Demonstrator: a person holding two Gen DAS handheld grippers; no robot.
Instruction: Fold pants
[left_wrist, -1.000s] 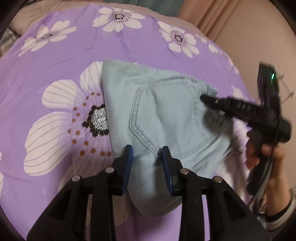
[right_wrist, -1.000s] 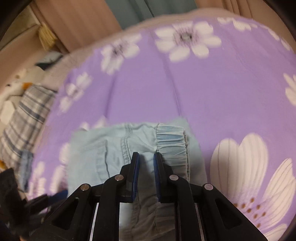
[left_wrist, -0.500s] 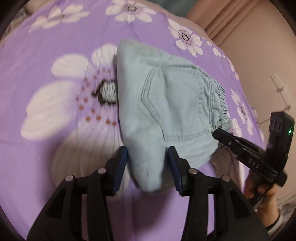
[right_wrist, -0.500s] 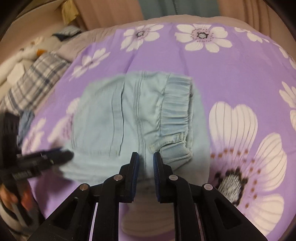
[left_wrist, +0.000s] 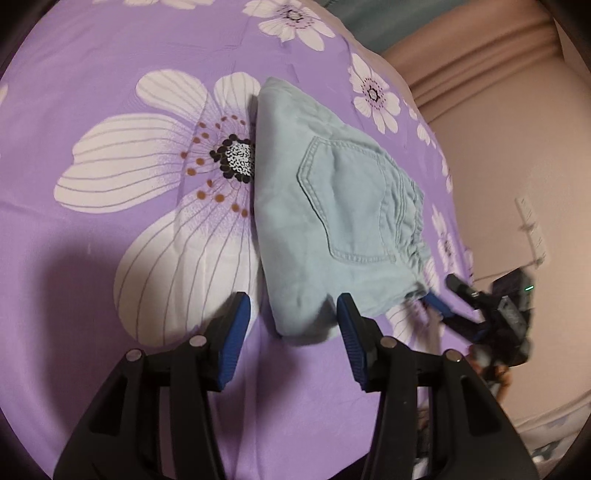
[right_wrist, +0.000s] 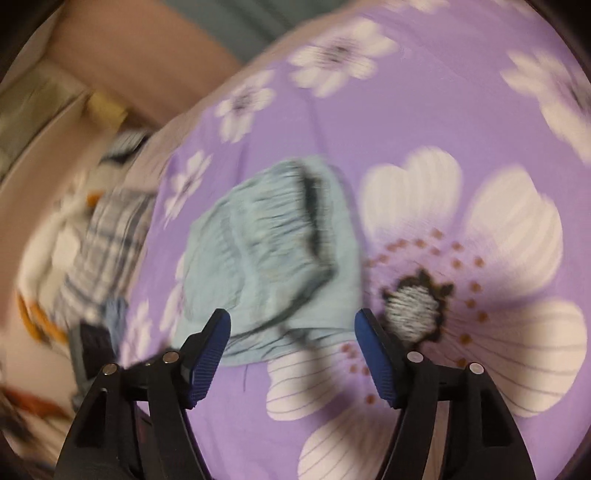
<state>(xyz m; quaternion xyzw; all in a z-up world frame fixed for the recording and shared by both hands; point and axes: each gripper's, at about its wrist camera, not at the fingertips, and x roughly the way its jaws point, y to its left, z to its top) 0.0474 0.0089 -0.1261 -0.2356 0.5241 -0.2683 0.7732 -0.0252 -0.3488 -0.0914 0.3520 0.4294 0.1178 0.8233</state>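
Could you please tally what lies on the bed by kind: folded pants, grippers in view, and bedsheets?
Pants: 1, pale blue denim, folded, lying on the sheet.
Grippers: 2, the left gripper open, the right gripper opening, nothing between its fingers.
Sheet: 1, purple with white flowers.
Total: 4.

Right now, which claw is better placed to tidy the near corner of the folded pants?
Left. The left claw sits just before the folded pants' near corner, view sharp. The right claw, jaws opening with nothing between them, is off the waistband side, its view blurred.
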